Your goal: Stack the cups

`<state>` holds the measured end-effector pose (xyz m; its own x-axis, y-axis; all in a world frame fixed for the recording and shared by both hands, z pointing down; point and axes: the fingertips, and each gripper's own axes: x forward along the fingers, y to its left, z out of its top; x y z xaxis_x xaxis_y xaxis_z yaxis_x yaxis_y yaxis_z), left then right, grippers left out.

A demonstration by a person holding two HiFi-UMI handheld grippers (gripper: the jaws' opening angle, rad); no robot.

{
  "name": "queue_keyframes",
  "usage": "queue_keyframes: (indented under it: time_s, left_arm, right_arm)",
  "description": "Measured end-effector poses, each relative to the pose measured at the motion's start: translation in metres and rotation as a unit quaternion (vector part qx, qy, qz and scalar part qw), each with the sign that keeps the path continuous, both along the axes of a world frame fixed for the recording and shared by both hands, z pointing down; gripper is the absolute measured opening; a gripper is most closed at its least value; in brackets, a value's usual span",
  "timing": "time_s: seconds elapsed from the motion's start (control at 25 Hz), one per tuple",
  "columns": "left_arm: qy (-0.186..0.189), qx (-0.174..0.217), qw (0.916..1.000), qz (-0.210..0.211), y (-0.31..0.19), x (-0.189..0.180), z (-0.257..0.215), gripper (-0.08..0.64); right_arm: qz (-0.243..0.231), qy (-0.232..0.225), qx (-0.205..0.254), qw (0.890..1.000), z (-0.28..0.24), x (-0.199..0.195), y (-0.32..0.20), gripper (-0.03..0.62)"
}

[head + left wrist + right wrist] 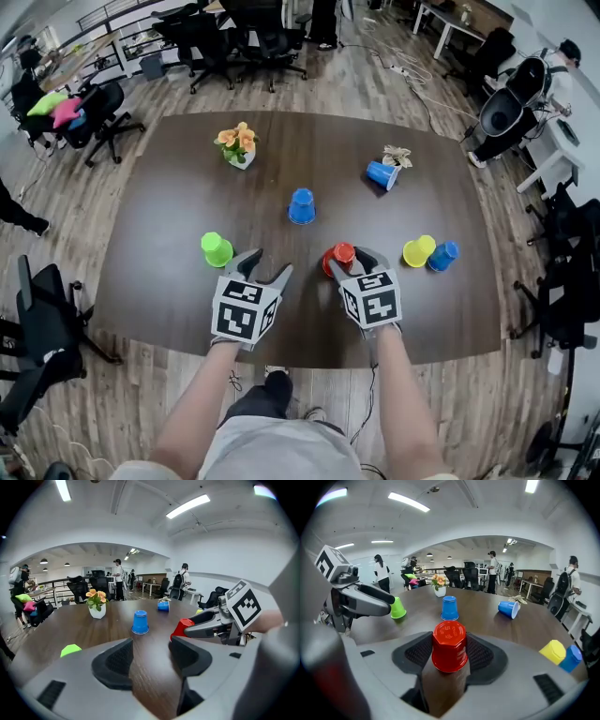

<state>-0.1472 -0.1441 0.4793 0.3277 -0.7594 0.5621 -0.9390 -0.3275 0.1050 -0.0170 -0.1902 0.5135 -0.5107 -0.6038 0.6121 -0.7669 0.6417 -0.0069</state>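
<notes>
Task status: early stage, no stack formed in any view. Six cups are on the table (150, 281), all separate. The right gripper (449, 645) is clamped on the red cup (449, 646): both pads bear on its sides, and the cup is inverted, base up, at the near edge of the table. The left gripper (150, 656) has its jaws apart with only bare tabletop between them; it holds nothing. The green cup (217, 248) stands inverted just left of the left gripper. The centre blue cup (302, 205) stands inverted further in, well apart from the others. The tipped blue cup (382, 173) lies on its side toward the far right. The yellow cup (418, 250) and the third blue cup (444, 255) lie on their sides, touching each other, to the right of the right gripper; they do not appear nested. Remaining work, as judged: place the red cup over a standing cup, then add the other four, righting the three tipped cups first.
</notes>
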Motion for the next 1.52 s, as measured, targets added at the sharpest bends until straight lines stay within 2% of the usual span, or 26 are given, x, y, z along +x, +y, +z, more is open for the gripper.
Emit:
queue_keyframes:
  time_s: [0.24,0.48,0.64,1.04,1.52]
  left_arm:
    - [-0.001,0.002,1.0000,0.010,-0.013,-0.012,0.004,0.255]
    - [-0.005,0.002,0.9998,0.017,-0.013,-0.016,0.005,0.255]
    - [-0.006,0.005,0.9999,0.013,-0.012,-0.022,0.003,0.255]
    - [-0.011,0.019,0.9997,-0.012,-0.010,-0.042,-0.008,0.255]
    - [-0.025,0.022,0.9972,-0.067,-0.014,-0.103,-0.009,0.255]
  right_arm:
    - [-0.001,0.006,0.005,1.000,0.005,-0.015,-0.008,0.225]
    - [0.000,0.022,-0.010,1.000,0.015,-0.021,-0.006,0.225]
    - [0.007,0.013,-0.017,1.000,0.016,-0.022,-0.001,0.225]
    - [-0.002,-0.001,0.013,1.000,-0.013,-0.033,-0.003,0.225]
    - [-0.039,-0.025,0.033,0.998,-0.038,-0.082,-0.013,0.225]
